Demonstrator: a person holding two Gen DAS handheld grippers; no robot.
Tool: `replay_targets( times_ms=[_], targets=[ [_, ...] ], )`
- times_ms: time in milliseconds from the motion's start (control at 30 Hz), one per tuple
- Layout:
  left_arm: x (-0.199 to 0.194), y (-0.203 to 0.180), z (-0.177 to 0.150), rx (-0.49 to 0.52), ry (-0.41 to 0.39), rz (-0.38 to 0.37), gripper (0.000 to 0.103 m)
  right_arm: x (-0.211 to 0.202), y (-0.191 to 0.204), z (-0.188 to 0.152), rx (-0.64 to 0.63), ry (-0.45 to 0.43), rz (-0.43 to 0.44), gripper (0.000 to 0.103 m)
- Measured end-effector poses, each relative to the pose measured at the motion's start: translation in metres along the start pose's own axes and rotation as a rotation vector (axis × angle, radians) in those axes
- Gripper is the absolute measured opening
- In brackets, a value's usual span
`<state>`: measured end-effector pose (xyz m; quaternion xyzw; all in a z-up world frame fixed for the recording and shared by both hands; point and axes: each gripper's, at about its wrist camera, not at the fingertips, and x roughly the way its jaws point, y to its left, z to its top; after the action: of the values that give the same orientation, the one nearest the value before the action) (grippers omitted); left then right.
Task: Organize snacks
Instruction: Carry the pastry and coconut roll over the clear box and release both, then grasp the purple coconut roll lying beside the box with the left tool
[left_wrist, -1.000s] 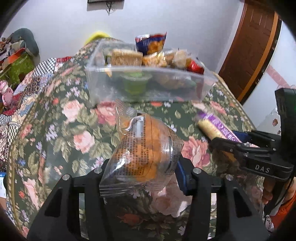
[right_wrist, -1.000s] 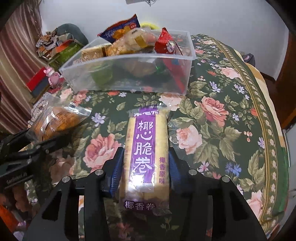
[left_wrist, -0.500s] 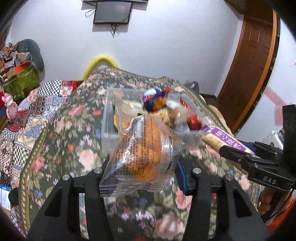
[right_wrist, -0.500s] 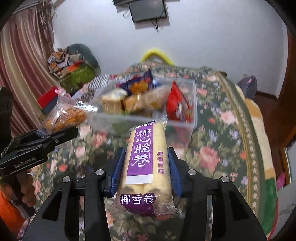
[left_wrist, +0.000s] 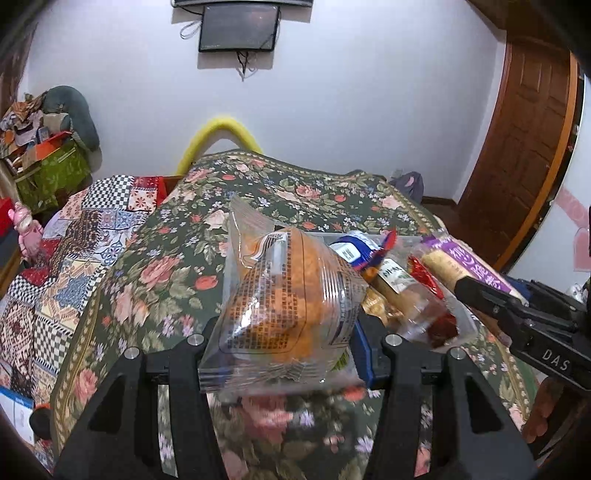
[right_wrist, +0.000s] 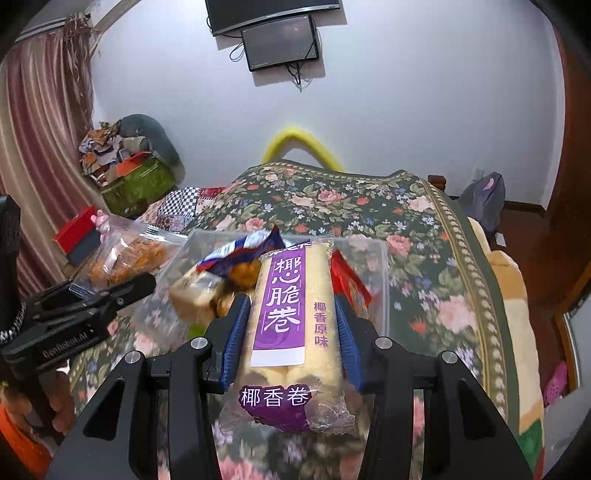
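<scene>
Above the clear bin (right_wrist: 380, 258), both grippers now ride higher, fingers still clamping orange snack bag (left_wrist: 291, 306) and purple roll pack (right_wrist: 291, 314).

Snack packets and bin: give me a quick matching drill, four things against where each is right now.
Things:
1. clear packet of orange snacks
2. purple-label roll packet
3. red packet
4. clear plastic bin

Places:
a. inside the bin
b. clamped in the right gripper
c. resting on the floral cover
d. clamped in the left gripper

Pairs: 1-d, 2-b, 3-a, 4-c
</scene>
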<state>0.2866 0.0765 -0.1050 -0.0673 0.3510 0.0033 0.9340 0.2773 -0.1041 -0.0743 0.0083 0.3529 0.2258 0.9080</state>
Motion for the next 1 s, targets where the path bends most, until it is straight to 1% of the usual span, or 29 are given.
replay_targets(
  times_ms=[133, 200, 267, 333, 367, 433, 533, 667, 767, 900, 1000],
  targets=[
    [0.023, 0.004, 0.007, -0.003, 0.029, 0.013, 0.052, 0.017, 0.003, 0.010, 0.005, 0.012, 0.008, 0.042],
    [0.032, 0.007, 0.008, -0.011, 0.046, 0.017, 0.052, 0.024, 0.006, 0.012, 0.005, 0.024, 0.002, 0.042],
    [0.038, 0.009, 0.007, -0.018, 0.067, 0.018, 0.052, 0.030, 0.007, 0.013, 0.019, 0.042, 0.014, 0.042],
    [0.044, 0.013, 0.005, -0.032, 0.090, -0.002, 0.053, 0.031, 0.007, 0.012, 0.026, 0.051, 0.030, 0.042],
    [0.046, 0.014, 0.004, -0.040, 0.101, -0.010, 0.055, 0.031, 0.008, 0.011, 0.024, 0.052, 0.032, 0.042],
    [0.046, 0.014, 0.001, -0.043, 0.106, -0.010, 0.057, 0.029, 0.010, 0.008, 0.014, 0.052, 0.023, 0.042],
    [0.044, 0.016, -0.002, -0.051, 0.109, -0.012, 0.059, 0.025, 0.010, 0.004, 0.009, 0.061, 0.023, 0.043],
    [0.036, 0.016, -0.006, -0.054, 0.107, -0.024, 0.061, 0.019, 0.010, 0.006, -0.001, 0.043, 0.008, 0.044],
    [0.026, 0.013, -0.009, -0.042, 0.099, -0.019, 0.061, 0.014, 0.010, 0.006, -0.019, 0.044, 0.006, 0.044],
    [0.006, 0.009, -0.017, -0.020, 0.079, -0.033, 0.062, 0.006, 0.007, -0.003, -0.022, 0.054, 0.015, 0.044],
    [-0.008, 0.002, -0.027, 0.002, 0.074, -0.054, 0.066, -0.003, 0.004, -0.012, -0.012, 0.062, 0.038, 0.044]
  ],
)
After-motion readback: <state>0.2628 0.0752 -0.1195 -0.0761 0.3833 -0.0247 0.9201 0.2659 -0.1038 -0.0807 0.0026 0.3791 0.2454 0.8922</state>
